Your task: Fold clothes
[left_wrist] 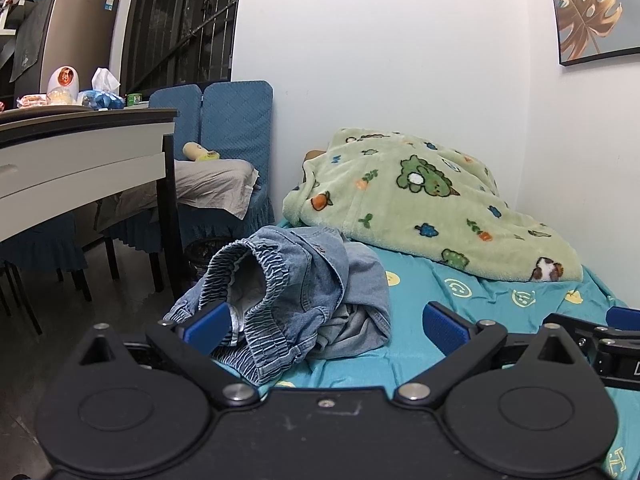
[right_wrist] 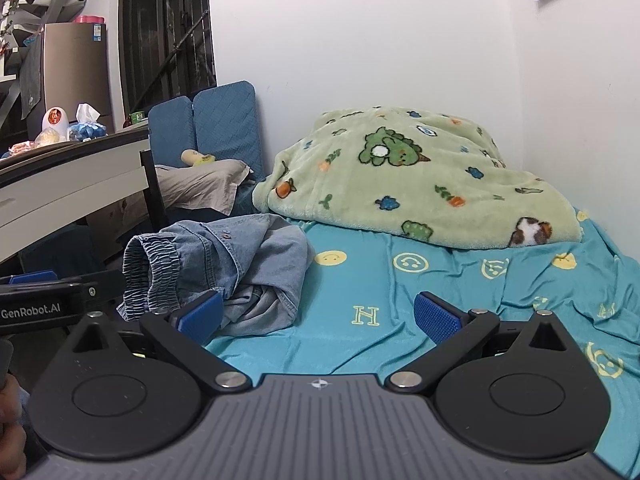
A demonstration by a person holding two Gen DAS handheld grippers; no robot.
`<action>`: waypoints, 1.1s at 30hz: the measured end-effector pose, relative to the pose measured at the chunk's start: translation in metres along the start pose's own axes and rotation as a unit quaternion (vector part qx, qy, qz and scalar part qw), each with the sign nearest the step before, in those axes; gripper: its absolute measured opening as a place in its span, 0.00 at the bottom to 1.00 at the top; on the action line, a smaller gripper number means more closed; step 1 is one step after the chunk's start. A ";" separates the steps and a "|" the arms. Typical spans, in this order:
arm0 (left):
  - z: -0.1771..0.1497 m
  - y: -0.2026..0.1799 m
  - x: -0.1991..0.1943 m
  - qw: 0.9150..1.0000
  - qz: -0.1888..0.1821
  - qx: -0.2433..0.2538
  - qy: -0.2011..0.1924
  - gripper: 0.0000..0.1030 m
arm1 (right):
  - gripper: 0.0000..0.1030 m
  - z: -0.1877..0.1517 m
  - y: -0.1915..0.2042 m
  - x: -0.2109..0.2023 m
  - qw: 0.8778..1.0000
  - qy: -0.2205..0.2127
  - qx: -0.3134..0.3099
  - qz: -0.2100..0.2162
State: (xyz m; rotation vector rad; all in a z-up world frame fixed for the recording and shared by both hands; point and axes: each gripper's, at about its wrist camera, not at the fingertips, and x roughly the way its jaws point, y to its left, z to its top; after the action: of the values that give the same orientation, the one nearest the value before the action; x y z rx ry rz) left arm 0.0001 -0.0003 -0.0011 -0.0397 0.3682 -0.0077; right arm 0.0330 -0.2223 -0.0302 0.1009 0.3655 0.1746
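Observation:
A crumpled light-blue denim garment [left_wrist: 288, 280] with an elastic waistband lies near the left edge of the bed, on the turquoise sheet [left_wrist: 432, 292]. My left gripper [left_wrist: 326, 330] is open wide just in front of it. Its left pad [left_wrist: 208, 326] stands before the waistband and nothing is pinched. In the right wrist view the same denim garment [right_wrist: 224, 264] lies ahead and to the left. My right gripper [right_wrist: 320, 318] is open over the bare turquoise sheet [right_wrist: 400, 320], its left pad [right_wrist: 200, 316] near the garment's hem. The two grippers sit side by side.
A green fleece blanket [left_wrist: 420, 200] with cartoon prints is heaped at the bed's far end against the white wall. Left of the bed are a white table [left_wrist: 80, 152], blue-covered chairs [left_wrist: 236, 120] with beige cloth, and dark floor [left_wrist: 60, 320]. A person's hand [right_wrist: 10, 432] shows at the lower left.

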 end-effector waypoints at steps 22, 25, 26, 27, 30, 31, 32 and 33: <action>0.000 0.001 0.001 1.000 -0.004 -0.004 0.001 1.00 | 1.00 -0.004 -0.001 0.006 1.000 0.002 0.004 -0.011; 0.000 -0.001 0.002 1.000 -0.006 -0.002 0.002 1.00 | 1.00 -0.010 -0.003 0.013 1.000 0.001 0.010 -0.029; 0.000 -0.002 0.002 1.000 -0.007 -0.001 0.002 1.00 | 1.00 -0.013 -0.004 0.016 0.999 0.008 0.016 -0.034; 0.000 -0.003 0.003 1.000 -0.008 0.000 0.003 1.00 | 1.00 -0.015 -0.007 0.019 0.999 0.016 0.025 -0.031; -0.002 -0.004 0.008 1.000 -0.011 0.009 0.010 1.00 | 1.00 -0.021 -0.009 0.021 0.999 0.019 0.039 -0.030; -0.003 -0.006 0.008 1.000 -0.012 0.013 0.010 1.00 | 1.00 -0.022 -0.007 0.020 0.999 0.018 0.037 -0.031; -0.003 -0.007 0.008 1.000 -0.011 0.016 0.011 1.00 | 1.00 -0.022 -0.006 0.020 0.999 0.016 0.034 -0.033; -0.003 -0.008 0.008 1.000 -0.010 0.019 0.011 1.00 | 1.00 -0.022 -0.007 0.020 0.999 0.015 0.034 -0.030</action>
State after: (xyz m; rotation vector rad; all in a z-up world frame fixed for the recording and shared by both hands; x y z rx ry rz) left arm 0.0065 -0.0083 -0.0063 -0.0049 0.3898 -0.0344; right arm 0.0446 -0.2236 -0.0581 0.1542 0.4033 0.1040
